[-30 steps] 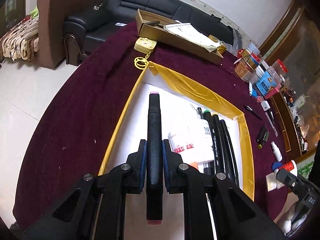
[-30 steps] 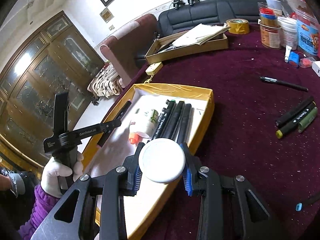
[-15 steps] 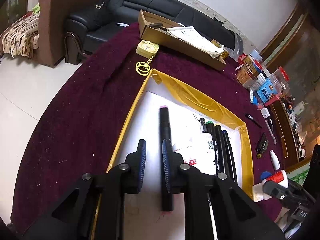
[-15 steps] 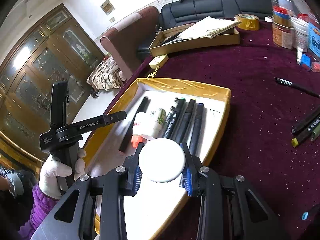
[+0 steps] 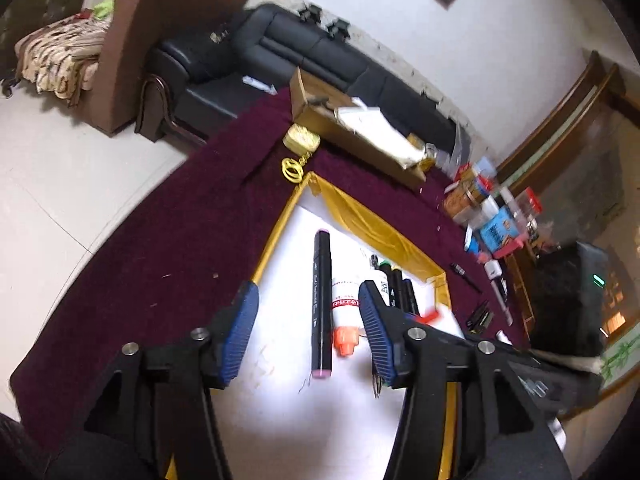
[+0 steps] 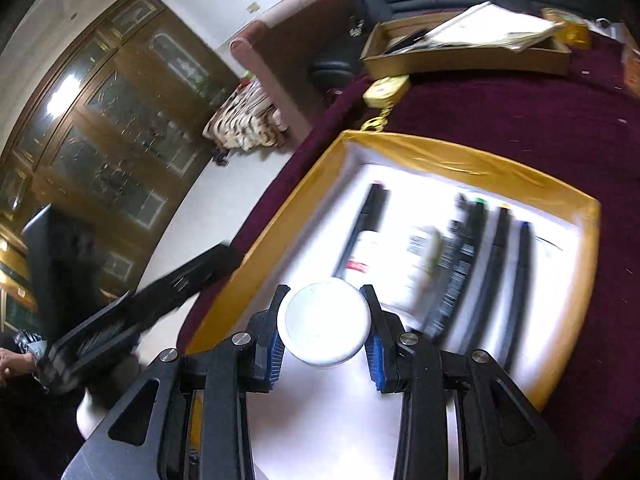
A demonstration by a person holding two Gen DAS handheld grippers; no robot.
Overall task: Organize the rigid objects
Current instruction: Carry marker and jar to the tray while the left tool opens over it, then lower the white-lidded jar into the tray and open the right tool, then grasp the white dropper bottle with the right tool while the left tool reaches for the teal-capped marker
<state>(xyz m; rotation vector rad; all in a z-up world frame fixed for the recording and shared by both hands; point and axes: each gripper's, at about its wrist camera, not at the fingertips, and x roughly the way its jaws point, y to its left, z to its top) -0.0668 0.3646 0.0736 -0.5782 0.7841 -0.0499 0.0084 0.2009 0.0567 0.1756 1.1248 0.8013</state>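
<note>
Maroon-clothed bench (image 5: 168, 264); left hand-held gripper (image 5: 308, 320) just spreading, empty, above yellow-rimmed tray (image 5: 276, 236); right hand-held gripper (image 6: 324, 320) clamps white jar (image 6: 323, 322); sofa (image 5: 320, 52) beyond.

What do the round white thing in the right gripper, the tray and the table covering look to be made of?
Round white container: probably smooth plastic, with a soft sheen and a moulded rim.
Tray: likely card or foam board, with a flat matte white floor and walls wrapped in creased, glossy yellow tape.
Table covering: maroon fabric, seemingly short-pile velvet or felt, matte with lint specks.
</note>
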